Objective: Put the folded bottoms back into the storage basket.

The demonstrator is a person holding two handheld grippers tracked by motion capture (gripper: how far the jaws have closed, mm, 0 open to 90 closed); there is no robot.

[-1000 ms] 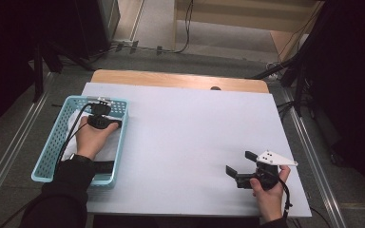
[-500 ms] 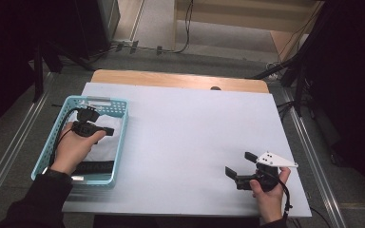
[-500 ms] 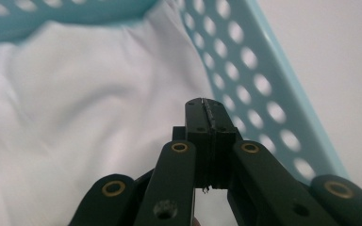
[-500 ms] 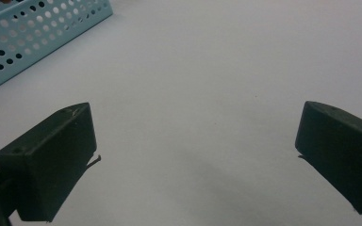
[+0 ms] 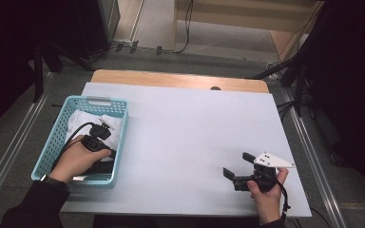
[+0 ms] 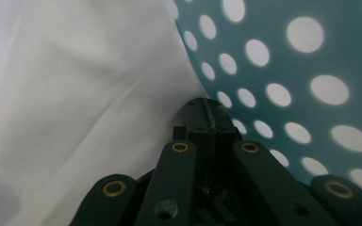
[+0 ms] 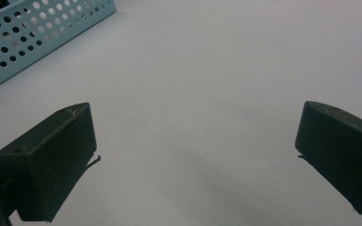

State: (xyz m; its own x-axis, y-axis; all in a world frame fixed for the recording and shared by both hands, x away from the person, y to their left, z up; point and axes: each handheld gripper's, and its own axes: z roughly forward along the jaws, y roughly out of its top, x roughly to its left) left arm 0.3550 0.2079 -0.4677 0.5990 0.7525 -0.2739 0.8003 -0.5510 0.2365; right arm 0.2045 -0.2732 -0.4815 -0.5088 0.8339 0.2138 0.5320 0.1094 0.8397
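Observation:
A light blue perforated basket [image 5: 97,100] stands at the table's left side with a white cloth [image 5: 82,118] lying in it. My left gripper [image 5: 104,127] is down inside the basket, over the cloth. In the left gripper view its jaws [image 6: 206,106] are shut together, their tip against a fold of the white cloth [image 6: 85,94] beside the basket wall [image 6: 287,94]; whether cloth is pinched between them I cannot tell. My right gripper [image 5: 237,165] rests low over the table's front right, open, with bare white table between its jaws [image 7: 193,125].
The white table top [image 5: 185,128] stretches between the basket and the right hand. A wooden strip [image 5: 180,80] runs along the far edge. The basket's corner [image 7: 28,42] appears far off in the right gripper view. Cables and dark stands lie on the floor beyond.
My left hand has drawn back from the far end of the basket toward its near end, staying inside it. The right hand and its gripper have not moved.

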